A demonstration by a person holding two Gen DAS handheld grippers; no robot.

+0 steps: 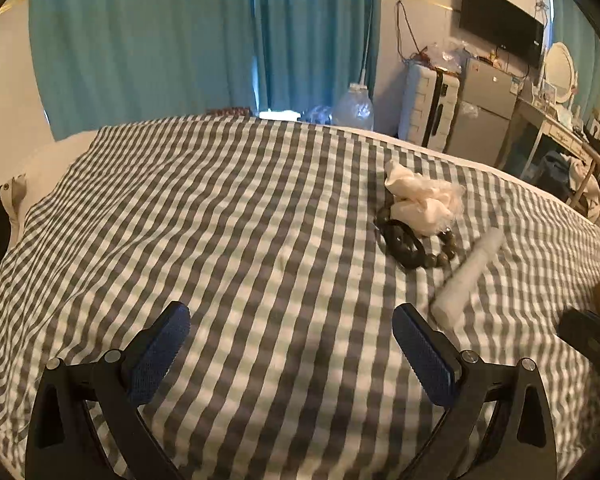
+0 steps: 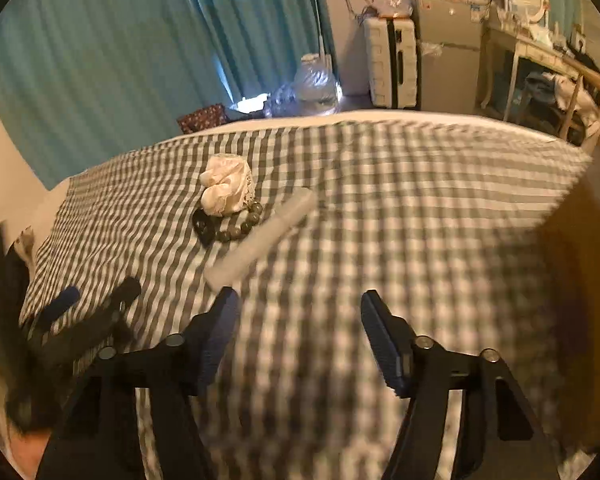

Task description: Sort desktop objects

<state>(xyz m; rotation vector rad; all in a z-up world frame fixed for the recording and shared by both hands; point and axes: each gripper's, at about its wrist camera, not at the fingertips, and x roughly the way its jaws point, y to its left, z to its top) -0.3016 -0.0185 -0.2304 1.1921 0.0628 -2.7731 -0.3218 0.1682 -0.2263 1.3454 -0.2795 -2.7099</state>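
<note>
Left gripper (image 1: 290, 334), blue-padded black fingers spread wide, nothing between them, over grey-and-white checked bedcover (image 1: 220, 220). Right gripper (image 2: 300, 316) likewise parted and empty; its left pad tip just short of white translucent plastic tube (image 2: 260, 236), lying diagonally. Beyond tube: dark beaded bracelet (image 2: 240, 226) touching black hair clip (image 2: 204, 226); crumpled cream lace cloth (image 2: 226, 188) resting against both.

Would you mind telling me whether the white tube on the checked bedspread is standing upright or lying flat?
Lying flat. The white tube rests lengthwise on the checked bedspread, slanting beside the bead bracelet, with neither end raised.
</note>
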